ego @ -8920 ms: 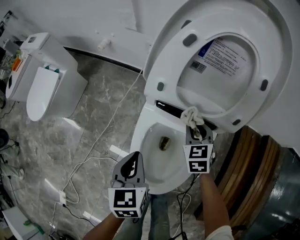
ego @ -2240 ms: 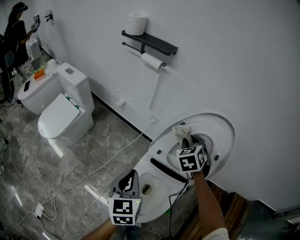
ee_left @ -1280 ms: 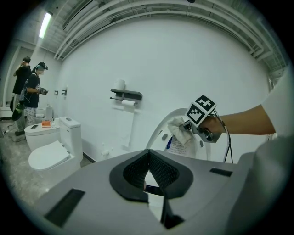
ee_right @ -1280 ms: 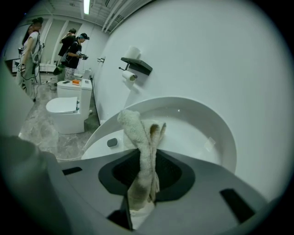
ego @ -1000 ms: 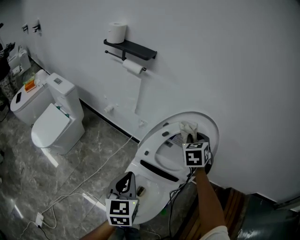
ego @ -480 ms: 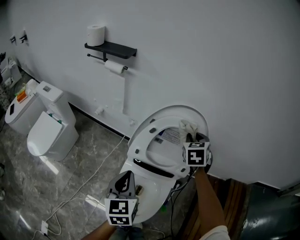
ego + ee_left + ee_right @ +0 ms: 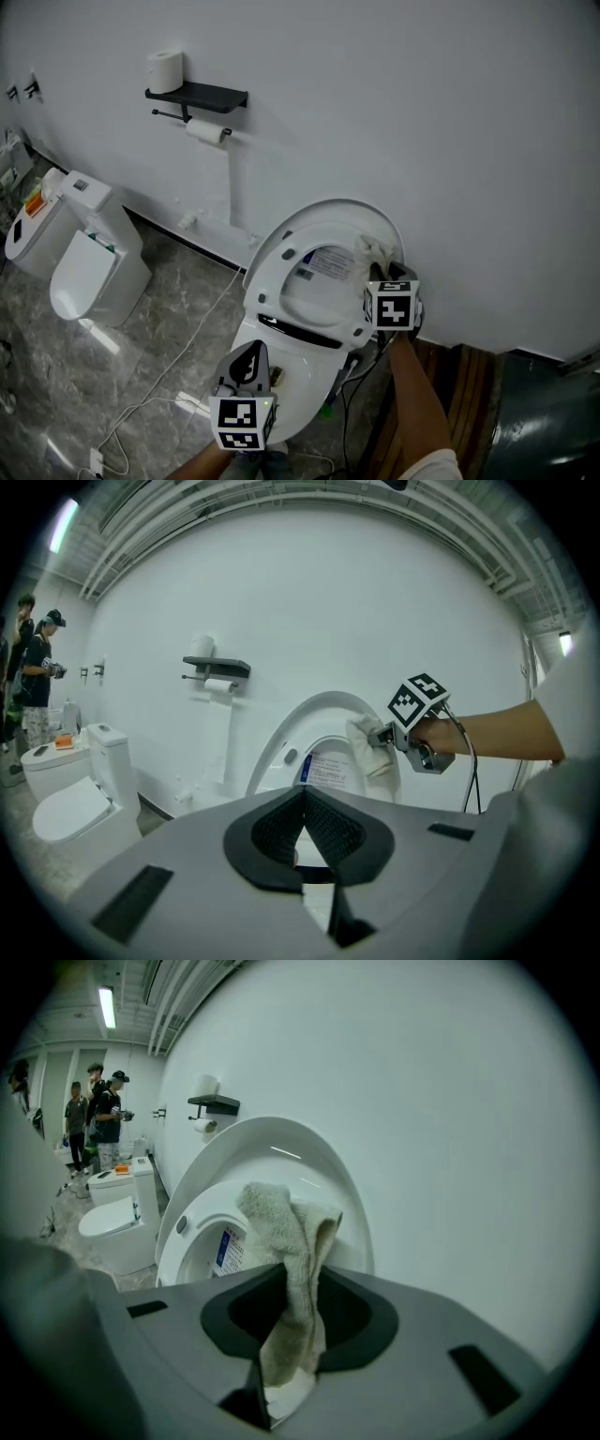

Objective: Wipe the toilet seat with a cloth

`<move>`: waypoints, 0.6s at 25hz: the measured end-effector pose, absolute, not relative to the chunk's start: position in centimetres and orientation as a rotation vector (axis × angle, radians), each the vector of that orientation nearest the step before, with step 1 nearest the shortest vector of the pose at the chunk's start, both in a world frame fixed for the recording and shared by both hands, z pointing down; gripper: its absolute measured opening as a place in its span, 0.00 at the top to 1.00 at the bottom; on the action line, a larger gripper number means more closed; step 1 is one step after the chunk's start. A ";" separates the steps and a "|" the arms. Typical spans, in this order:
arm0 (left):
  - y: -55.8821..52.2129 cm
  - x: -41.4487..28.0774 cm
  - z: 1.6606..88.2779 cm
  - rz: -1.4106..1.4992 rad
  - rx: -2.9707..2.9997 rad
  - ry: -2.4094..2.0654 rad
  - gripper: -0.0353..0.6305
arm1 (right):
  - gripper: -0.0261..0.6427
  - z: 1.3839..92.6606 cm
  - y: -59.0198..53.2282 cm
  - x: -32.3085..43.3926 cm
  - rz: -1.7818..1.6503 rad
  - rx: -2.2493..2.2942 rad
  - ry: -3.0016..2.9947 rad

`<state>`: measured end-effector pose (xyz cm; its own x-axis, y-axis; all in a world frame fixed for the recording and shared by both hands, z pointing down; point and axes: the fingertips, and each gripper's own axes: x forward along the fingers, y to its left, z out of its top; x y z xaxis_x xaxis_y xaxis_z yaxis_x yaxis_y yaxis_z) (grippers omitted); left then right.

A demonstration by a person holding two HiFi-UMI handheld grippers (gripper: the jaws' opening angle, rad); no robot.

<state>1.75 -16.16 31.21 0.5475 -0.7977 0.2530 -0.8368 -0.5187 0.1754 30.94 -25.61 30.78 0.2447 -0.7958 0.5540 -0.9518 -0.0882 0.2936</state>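
Right gripper [image 7: 382, 270] was clamped on the cloth [image 7: 377, 250], its bunched end against the upper right rim of the raised toilet seat [image 7: 274, 277], likely for wiping; left gripper [image 7: 249, 356] jaws together, empty, held low, out of the way

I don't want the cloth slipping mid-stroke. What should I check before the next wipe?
1. Off-white terry cloth clamped in the right gripper: ok.
2. Cloth lying on the raised white plastic toilet seat at its upper right rim: ok.
3. Left gripper shut, empty, clear of the seat: ok.
4. Seat standing upright by the white wall: ok.
5. Which parts of the seat are already wiped: cannot tell.
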 end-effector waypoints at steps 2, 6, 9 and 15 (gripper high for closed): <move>-16.1 2.1 31.3 0.209 2.513 -1.357 0.93 | 0.81 30.6 -25.4 31.2 0.342 1.929 -1.590; -16.0 2.8 31.6 0.224 2.519 -1.345 0.93 | 0.81 30.8 -25.0 31.6 0.353 1.942 -1.599; -15.9 3.2 31.9 0.235 2.524 -1.337 0.93 | 0.81 31.0 -24.9 31.7 0.347 1.946 -1.612; -16.5 3.9 32.5 0.246 2.528 -1.346 0.93 | 0.81 31.2 -24.5 32.0 0.369 1.956 -1.617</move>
<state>3.94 -16.54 32.48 0.5547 -0.7866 0.2713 -0.8317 -0.5338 0.1527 31.96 -24.53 31.19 0.2309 -0.8056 0.5457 -0.9625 -0.1069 0.2495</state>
